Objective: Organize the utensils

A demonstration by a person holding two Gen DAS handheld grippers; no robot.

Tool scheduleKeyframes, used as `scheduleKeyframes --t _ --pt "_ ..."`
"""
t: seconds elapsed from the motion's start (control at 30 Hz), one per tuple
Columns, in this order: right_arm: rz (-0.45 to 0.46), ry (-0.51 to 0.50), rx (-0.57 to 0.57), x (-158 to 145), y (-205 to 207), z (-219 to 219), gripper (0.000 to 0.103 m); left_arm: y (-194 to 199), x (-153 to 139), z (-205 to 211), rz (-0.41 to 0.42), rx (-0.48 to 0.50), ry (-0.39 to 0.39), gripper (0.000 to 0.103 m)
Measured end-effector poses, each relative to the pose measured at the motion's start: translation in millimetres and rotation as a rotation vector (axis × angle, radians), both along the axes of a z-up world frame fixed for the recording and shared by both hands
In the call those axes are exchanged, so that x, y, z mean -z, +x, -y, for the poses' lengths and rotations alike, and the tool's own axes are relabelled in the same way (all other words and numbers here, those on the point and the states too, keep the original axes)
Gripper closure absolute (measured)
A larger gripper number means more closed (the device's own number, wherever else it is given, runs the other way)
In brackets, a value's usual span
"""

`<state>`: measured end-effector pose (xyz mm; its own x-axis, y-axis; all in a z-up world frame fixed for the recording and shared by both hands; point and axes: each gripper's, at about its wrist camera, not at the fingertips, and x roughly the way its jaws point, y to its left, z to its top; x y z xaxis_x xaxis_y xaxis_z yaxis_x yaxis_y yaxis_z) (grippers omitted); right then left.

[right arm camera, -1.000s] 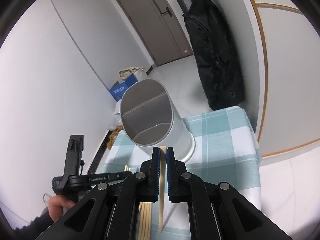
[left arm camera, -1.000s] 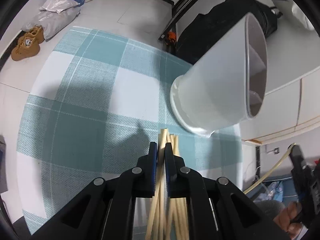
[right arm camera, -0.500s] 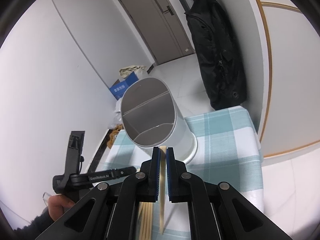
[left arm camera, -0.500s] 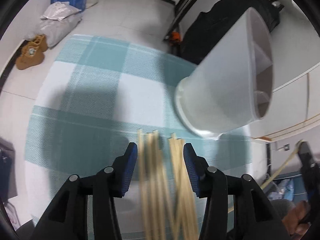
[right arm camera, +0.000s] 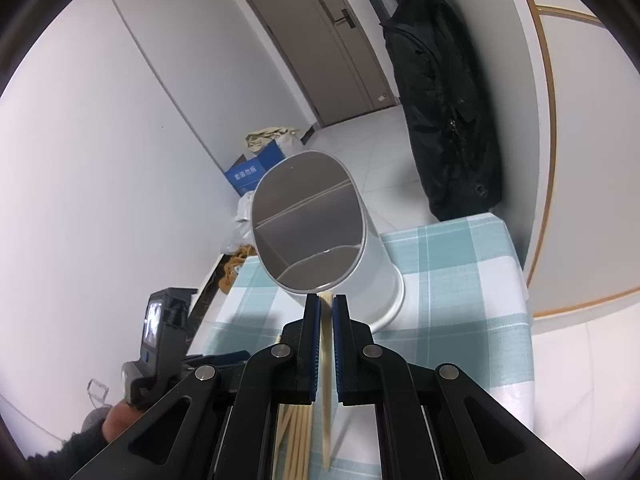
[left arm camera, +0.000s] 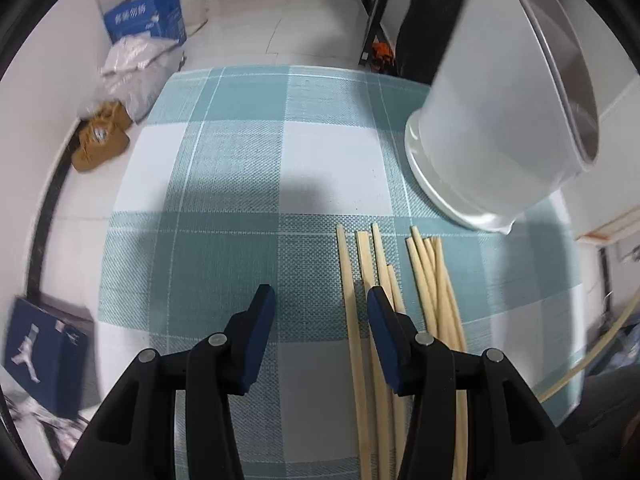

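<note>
Looking down from the left wrist, we find a tabletop [left arm camera: 240, 152] under a teal-and-white checked cloth, with pale floor tiles beyond its far edge. On the floor sit a blue carton [left arm camera: 144, 20], a grey plastic bag [left arm camera: 136, 68] and a pair of tan shoes [left arm camera: 100, 140]; a dark blue shoebox [left arm camera: 36, 340] lies at the lower left. From the right wrist we note white walls, a grey-brown door [right arm camera: 320, 40] and a black garment bag [right arm camera: 448, 112] hanging by the wall.

A white utensil holder [left arm camera: 492, 120] stands upright on the cloth; we see a divider across its opening. A loose bundle of chopsticks [left arm camera: 424, 280] lies flat on the cloth, just in front of the holder's base.

We record the left gripper [left arm camera: 316, 300] pointing steeply down over the cloth, its jaws spread with bare fabric between the tips; the chopsticks lie beneath and beside its right finger. The right gripper [right arm camera: 326, 304] is angled down toward the holder, jaws pressed onto a single chopstick [right arm camera: 327, 380] whose top shows at the fingertips and whose lower end hangs toward the tabletop. A hand [right arm camera: 120, 420] in a dark sleeve grips the left tool's handle.
</note>
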<state>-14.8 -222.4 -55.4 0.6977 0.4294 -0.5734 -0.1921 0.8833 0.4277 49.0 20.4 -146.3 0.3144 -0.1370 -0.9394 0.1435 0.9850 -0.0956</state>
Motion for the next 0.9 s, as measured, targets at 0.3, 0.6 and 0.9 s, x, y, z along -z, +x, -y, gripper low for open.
scheduleKeyframes --t 0.3,0.6,0.9 --pt "0.002 -0.001 0.0 -0.8 -0.7 -0.1 0.098 3.4 1.0 -4.6 -0.01 -0.015 0.032 0.061" --pt "-0.001 0.004 0.003 -1.4 0.1 3.2 0.098 4.1 5.1 2.7 0.004 0.015 0.085 0.063" --pt "0.005 0.001 -0.003 -2.1 -0.9 2.0 0.098 15.3 6.4 9.8 0.01 0.02 0.129 0.063"
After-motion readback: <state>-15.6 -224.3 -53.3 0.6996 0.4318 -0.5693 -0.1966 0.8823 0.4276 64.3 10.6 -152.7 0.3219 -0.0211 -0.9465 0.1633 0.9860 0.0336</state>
